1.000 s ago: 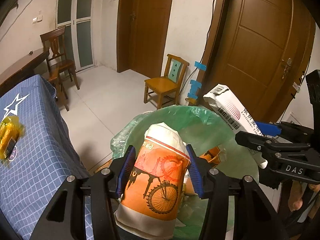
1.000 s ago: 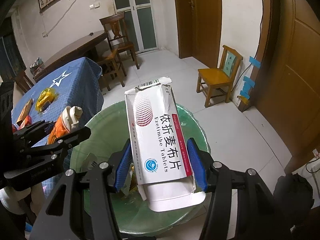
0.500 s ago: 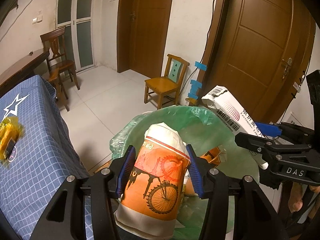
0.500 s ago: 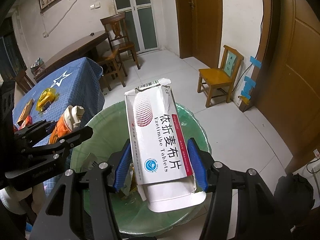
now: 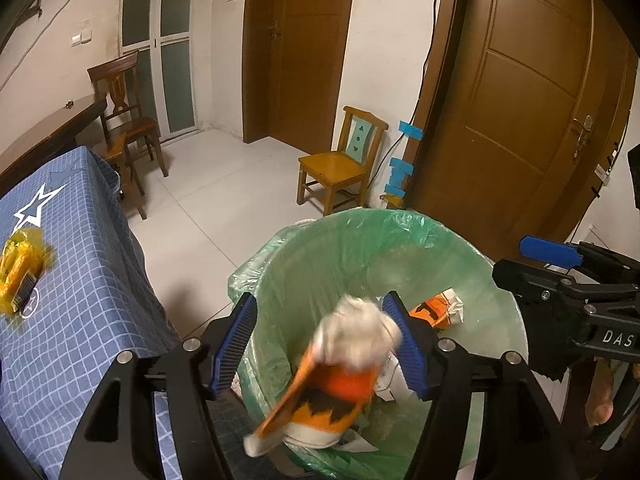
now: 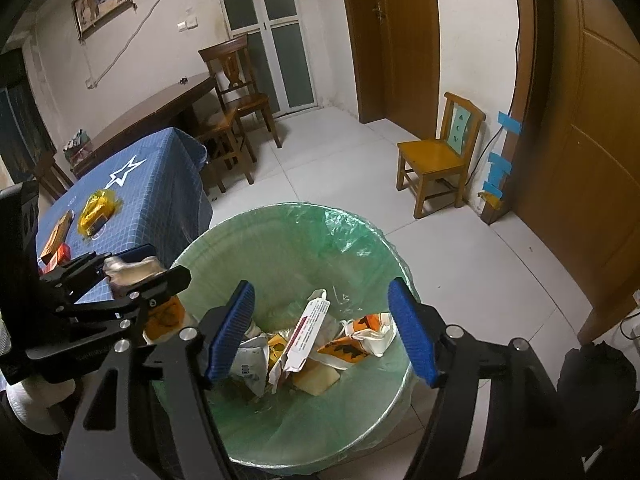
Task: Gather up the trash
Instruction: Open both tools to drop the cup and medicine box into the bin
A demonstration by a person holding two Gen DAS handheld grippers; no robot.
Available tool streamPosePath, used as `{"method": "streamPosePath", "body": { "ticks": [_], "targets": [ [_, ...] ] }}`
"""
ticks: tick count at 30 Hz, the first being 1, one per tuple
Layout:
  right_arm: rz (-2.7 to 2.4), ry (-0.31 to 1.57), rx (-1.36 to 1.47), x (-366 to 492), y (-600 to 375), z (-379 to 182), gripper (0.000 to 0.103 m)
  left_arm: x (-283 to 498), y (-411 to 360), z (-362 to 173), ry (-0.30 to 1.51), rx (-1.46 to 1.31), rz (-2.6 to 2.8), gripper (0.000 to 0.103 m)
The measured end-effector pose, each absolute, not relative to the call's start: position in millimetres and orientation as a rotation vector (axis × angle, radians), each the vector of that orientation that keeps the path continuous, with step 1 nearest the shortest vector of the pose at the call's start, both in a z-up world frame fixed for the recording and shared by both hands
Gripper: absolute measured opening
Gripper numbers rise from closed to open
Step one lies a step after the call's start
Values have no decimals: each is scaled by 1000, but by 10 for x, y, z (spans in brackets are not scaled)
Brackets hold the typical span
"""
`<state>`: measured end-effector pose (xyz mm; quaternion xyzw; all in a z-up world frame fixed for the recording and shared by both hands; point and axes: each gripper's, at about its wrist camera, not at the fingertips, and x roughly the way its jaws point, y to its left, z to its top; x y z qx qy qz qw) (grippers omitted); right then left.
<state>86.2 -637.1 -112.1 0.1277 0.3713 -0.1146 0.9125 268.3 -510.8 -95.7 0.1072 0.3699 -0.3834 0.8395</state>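
- The table (image 6: 160, 184), draped in a blue checked cloth, carries the trash you have yet to collect: a yellow bag (image 6: 96, 210) beside the white star print, and small orange boxes (image 6: 56, 240) nearer the cloth's left edge.
- The bin (image 6: 360, 240), lined with a green bag, stands on the floor just beside the table's near corner; both of your grippers hang over its mouth, tilted downward.
- The left gripper (image 5: 326, 346) has just been opening; its blue pads stand apart and no longer press the orange paper bag (image 5: 332, 384), which shows blurred and tilted between the jaws, dropping into the bin.
- The right gripper (image 6: 324, 330) has likewise just been opening; nothing lies between its jaws.
- The white tablet box (image 6: 310, 332) lies in the bin's bottom, leaning on crumpled wrappers, with another orange-printed bag (image 6: 360, 340) to its right.
- Step in hand, as a judgement: the release into the bin. Your next move calls for lifting both open grippers clear of the rim and turning to the table for the yellow bag and the boxes.
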Motion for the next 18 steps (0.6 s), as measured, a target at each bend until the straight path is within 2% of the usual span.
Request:
{"method": "streamPosePath", "body": {
  "ticks": [18],
  "targets": [
    [-231,749,252,828,-6318,-1027,66,2596,-5017,-842,765,223,-811,66]
  ]
}}
